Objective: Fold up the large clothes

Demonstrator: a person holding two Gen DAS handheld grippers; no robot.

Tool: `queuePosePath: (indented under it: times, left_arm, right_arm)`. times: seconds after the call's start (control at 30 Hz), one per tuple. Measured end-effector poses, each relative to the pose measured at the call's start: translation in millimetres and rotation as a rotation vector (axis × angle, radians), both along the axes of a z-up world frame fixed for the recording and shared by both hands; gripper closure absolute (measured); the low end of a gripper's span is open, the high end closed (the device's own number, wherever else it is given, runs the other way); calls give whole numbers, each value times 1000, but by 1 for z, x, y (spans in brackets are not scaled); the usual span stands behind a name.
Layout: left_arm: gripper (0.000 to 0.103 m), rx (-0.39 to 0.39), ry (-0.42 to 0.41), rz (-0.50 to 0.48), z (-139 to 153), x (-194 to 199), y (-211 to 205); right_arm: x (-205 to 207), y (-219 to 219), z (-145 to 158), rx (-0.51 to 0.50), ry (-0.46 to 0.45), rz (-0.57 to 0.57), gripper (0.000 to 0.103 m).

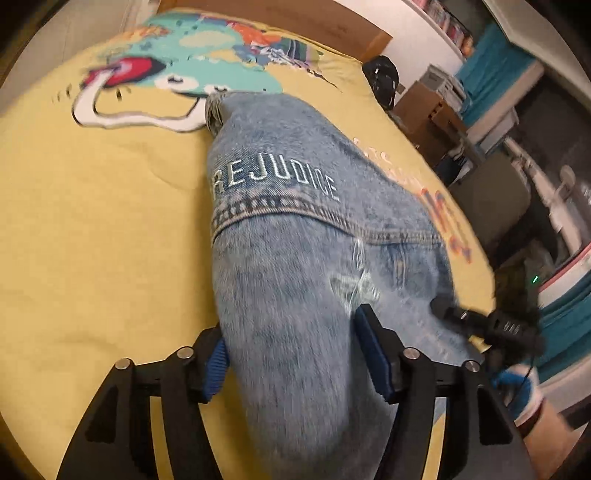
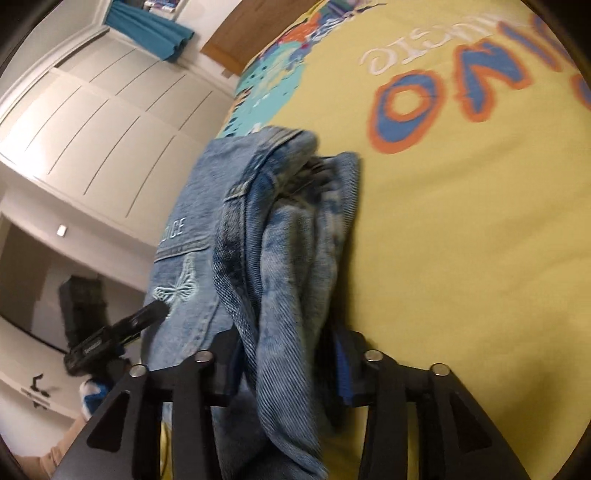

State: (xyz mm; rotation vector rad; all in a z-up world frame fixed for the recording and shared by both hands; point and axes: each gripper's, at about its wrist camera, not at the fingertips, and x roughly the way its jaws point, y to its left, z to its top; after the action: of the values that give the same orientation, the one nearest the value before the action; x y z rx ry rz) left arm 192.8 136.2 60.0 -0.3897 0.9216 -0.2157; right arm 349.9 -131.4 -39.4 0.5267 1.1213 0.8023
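A light blue denim garment (image 1: 295, 221) with embroidered lettering and a butterfly lies lengthwise on a yellow printed bedspread (image 1: 92, 221). My left gripper (image 1: 291, 350) is shut on a thick fold of the denim, blue pads pressed on either side. My right gripper (image 2: 284, 362) is shut on a bunched, twisted part of the same denim (image 2: 288, 240). The right gripper also shows in the left wrist view (image 1: 480, 321) at the denim's right edge. The left gripper shows in the right wrist view (image 2: 122, 328) by the butterfly.
The bedspread (image 2: 461, 240) carries a cartoon print and large orange-blue letters. White panelled wardrobes (image 2: 92, 110) and teal curtains (image 2: 155, 33) stand beyond the bed. Cardboard boxes (image 1: 428, 110) and clutter sit on the floor past the bed's right edge.
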Motion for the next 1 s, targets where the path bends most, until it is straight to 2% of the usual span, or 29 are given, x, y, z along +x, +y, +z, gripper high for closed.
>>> queuePosePath:
  times: [0.2, 0.37, 0.47, 0.57, 0.73, 0.93, 0.97, 1.0]
  left_arm:
    - [44, 60, -7, 44, 2, -29, -13]
    - [44, 96, -30, 75, 22, -30, -27]
    - [39, 116, -51, 86, 40, -43, -35]
    - [35, 143, -78, 95, 56, -58, -46]
    - [31, 170, -104, 103, 73, -86, -65]
    - [30, 202, -118, 106, 80, -118, -83]
    - [27, 209, -120, 107, 81, -122, -85]
    - [21, 216, -122, 111, 81, -127, -88]
  right_arm:
    - [-21, -10, 17, -109, -54, -48, 57]
    - [-41, -33, 28, -174, -85, -79, 57]
    - [-57, -46, 45, -200, -113, -99, 56]
    - [-76, -55, 67, -267, -152, -119, 56]
    - [-117, -62, 106, -379, -261, -148, 55]
    - [-166, -68, 138, -484, -374, -203, 40]
    - [-173, -69, 141, -498, -385, -209, 39]
    - [-182, -71, 145, -513, -399, -216, 39]
